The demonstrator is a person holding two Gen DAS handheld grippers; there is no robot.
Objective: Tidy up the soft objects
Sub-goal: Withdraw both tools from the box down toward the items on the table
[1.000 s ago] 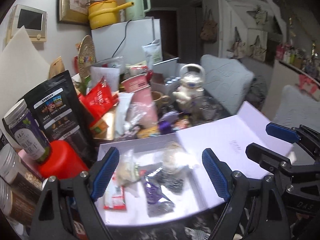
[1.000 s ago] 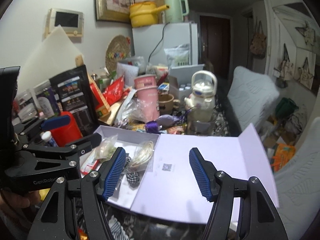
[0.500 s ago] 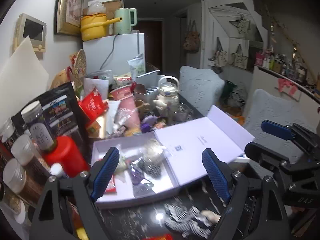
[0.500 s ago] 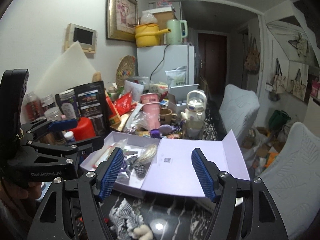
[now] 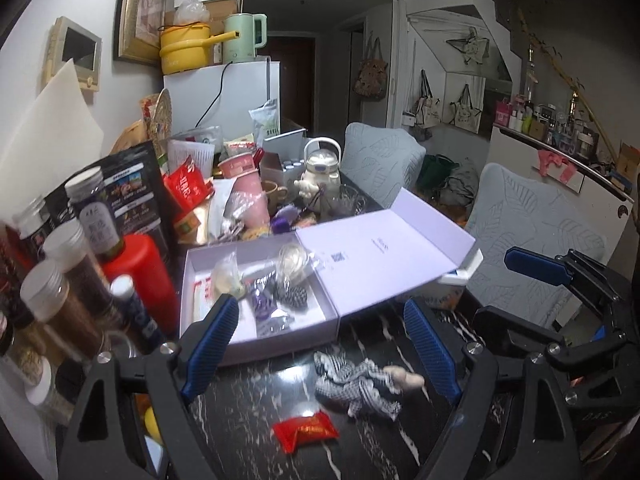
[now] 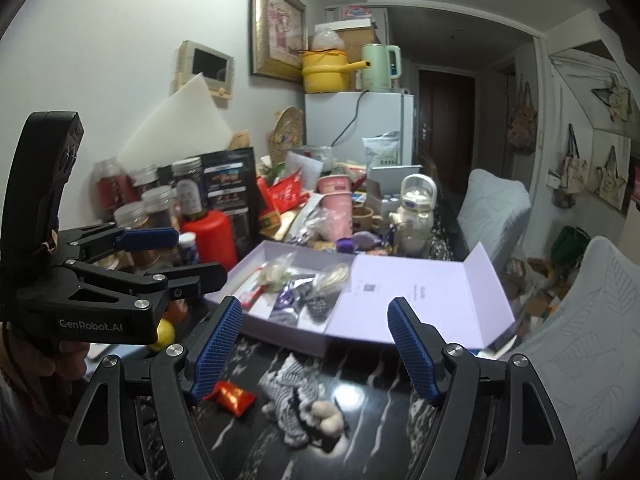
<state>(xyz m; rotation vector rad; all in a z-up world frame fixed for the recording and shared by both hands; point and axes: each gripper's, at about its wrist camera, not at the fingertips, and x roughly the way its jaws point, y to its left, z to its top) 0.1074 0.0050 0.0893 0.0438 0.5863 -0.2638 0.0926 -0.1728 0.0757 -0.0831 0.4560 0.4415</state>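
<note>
A checked black-and-white soft toy (image 5: pixel 356 384) with a beige end lies on the dark marble table in front of an open lilac box (image 5: pixel 208 256); it also shows in the right wrist view (image 6: pixel 300 400). The box (image 6: pixel 260 252) holds several small soft items and packets, among them a checked ball (image 5: pixel 294 294). A red wrapped packet (image 5: pixel 306 430) lies near the toy, also in the right wrist view (image 6: pixel 234 394). My left gripper (image 5: pixel 324 346) is open and empty, above the table before the box. My right gripper (image 6: pixel 316 352) is open and empty, to its right.
Jars (image 5: pixel 52 308), a red canister (image 5: pixel 138 268), a black pouch and snack bags crowd the table's left and back. A white teapot (image 5: pixel 320 176) and pink cup (image 5: pixel 248 196) stand behind the box. The box lid (image 5: pixel 384 256) lies open to the right. Grey chairs (image 5: pixel 532 232) stand at the right.
Both grippers have drawn back and up from the box. The dark tabletop, the checked toy and the red packet have come into view. Both grippers stay open.
</note>
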